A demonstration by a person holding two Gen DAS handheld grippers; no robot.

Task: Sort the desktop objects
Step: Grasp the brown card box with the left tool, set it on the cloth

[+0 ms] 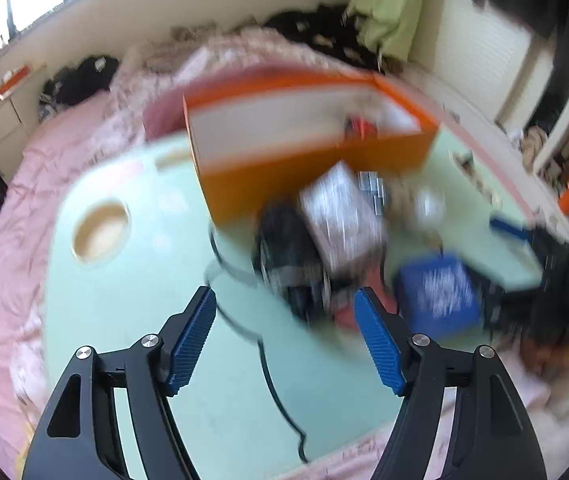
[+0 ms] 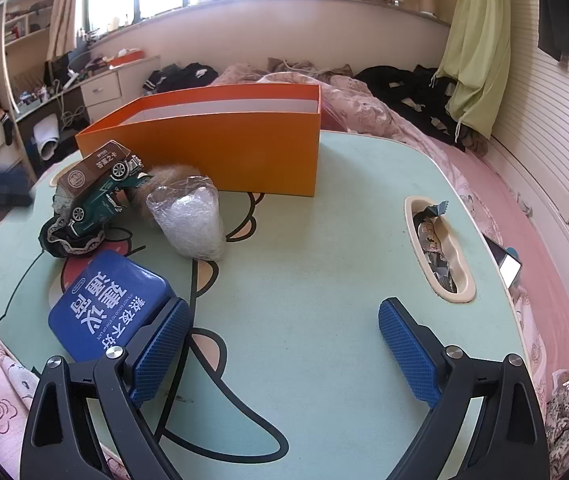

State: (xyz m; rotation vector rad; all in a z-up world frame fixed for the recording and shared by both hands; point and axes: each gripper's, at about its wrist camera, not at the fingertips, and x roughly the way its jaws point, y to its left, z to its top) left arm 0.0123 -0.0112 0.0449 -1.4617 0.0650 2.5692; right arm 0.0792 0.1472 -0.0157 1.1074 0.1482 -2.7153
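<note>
Both hand-held grippers empty, jaws apart. Left hand-held gripper (image 1: 284,340) open over bare mint-green tabletop (image 1: 144,300), nothing between the pads; view badly smeared. Right hand-held gripper (image 2: 284,344) likewise open above the tabletop, its left finger just beside, perhaps touching, the blue tin (image 2: 104,304).

Things to sort clustered in front of the orange box (image 2: 220,152): blue tin nearest the right hand-held gripper, ahead and to its left; beyond it a dark lace-trimmed cloth (image 2: 70,236) carrying a green toy car (image 2: 100,196) and a brown card box (image 2: 92,168); next to them a wad of clear plastic wrap (image 2: 188,220) with something furry (image 2: 172,174) behind. Box open-topped, long side facing the cluster, standing at the far edge of the tabletop.

From the left wrist view, the same cluster ahead and slightly right, between gripper and box. Probably the right hand nearer the tin, the left better placed for the cloth and car pile; tin's long axis running diagonally away to the left, so likely a grip across its short side.

Tabletop printed with a cartoon outline, with a recessed tray (image 2: 444,256) of scraps at its right. Pink bed (image 2: 504,208) beneath, clothes strewn, window behind.
</note>
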